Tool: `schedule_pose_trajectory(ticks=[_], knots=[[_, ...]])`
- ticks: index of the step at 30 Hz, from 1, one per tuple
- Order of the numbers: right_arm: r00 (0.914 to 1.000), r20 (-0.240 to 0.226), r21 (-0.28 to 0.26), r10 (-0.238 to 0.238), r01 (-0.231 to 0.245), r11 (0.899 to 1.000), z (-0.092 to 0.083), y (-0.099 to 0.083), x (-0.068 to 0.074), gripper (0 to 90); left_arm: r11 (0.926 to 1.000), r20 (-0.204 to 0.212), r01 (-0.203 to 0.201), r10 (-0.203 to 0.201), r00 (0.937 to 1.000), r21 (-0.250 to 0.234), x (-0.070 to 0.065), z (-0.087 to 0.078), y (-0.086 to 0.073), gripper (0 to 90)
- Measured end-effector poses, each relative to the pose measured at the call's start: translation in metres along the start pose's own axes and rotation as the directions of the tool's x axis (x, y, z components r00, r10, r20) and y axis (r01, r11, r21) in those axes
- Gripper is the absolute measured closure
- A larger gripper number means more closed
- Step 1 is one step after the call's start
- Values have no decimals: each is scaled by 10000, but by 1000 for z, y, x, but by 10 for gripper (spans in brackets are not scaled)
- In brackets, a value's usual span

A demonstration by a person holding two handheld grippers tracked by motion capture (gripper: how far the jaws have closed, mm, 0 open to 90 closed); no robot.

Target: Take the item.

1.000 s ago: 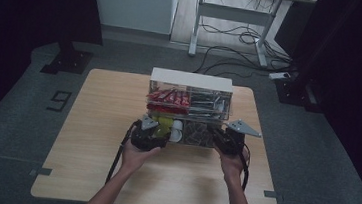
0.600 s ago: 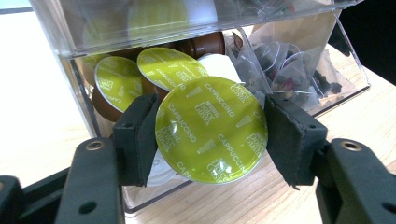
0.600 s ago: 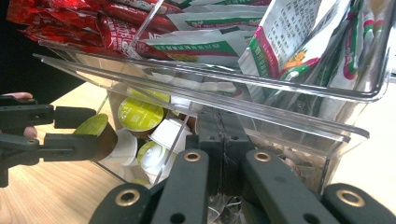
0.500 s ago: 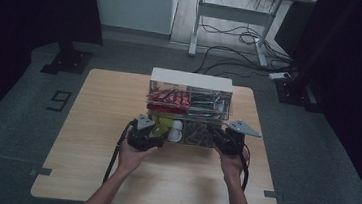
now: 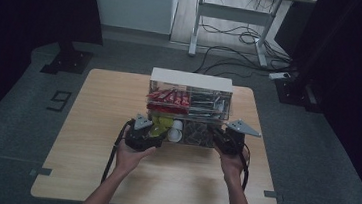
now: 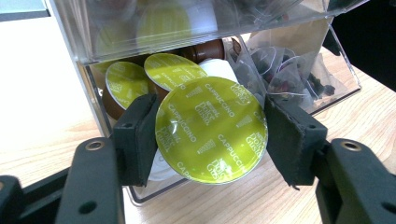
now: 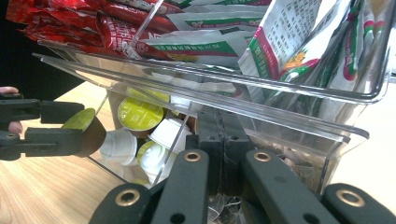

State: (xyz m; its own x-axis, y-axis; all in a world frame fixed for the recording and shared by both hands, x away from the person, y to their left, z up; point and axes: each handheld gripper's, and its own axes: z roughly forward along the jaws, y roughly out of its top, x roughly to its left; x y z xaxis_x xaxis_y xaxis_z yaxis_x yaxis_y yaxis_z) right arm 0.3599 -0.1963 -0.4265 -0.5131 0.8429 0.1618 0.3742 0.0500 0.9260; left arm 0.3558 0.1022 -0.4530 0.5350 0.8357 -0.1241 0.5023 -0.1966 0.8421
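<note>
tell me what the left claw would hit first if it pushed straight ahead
Likely the other green-lidded capsules piled in the clear organizer's open lower bin, just behind the cappuccino capsule the left claw grips; exact depth is unclear.

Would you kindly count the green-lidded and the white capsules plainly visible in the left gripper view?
Green-lidded capsules: 3, one of them held in the left tongs
White capsules: 2
Total: 5

Your forearms are bare, no sleeves showing. Your left gripper (image 6: 211, 135) has black jaws with silver rivets; your right gripper (image 7: 224, 140) has brass ones. Each trails a black cable and carries a grey three-cornered plate.
</note>
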Motion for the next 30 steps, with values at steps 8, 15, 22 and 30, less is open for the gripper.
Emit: schedule_pose_trajectory(ticks=[8, 15, 22, 30], knots=[[10000, 10, 20, -9, 9, 10000, 0, 0, 0, 892, 10000, -46, 5, -5, 10000, -44, 3, -7, -1, 383], [10000, 38, 33, -11, 11, 10000, 0, 1, 0, 892, 9999, -114, 30, -31, 9999, -97, 7, -14, -3, 383], [10000, 49, 43, -27, 26, 10000, 0, 1, 0, 892, 9998, -147, 71, -73, 9999, -161, 12, -21, -5, 383], [10000, 72, 60, -65, 65, 10000, 0, 1, 1, 892, 9997, -262, 113, -118, 9996, -206, 17, -27, -7, 383]])
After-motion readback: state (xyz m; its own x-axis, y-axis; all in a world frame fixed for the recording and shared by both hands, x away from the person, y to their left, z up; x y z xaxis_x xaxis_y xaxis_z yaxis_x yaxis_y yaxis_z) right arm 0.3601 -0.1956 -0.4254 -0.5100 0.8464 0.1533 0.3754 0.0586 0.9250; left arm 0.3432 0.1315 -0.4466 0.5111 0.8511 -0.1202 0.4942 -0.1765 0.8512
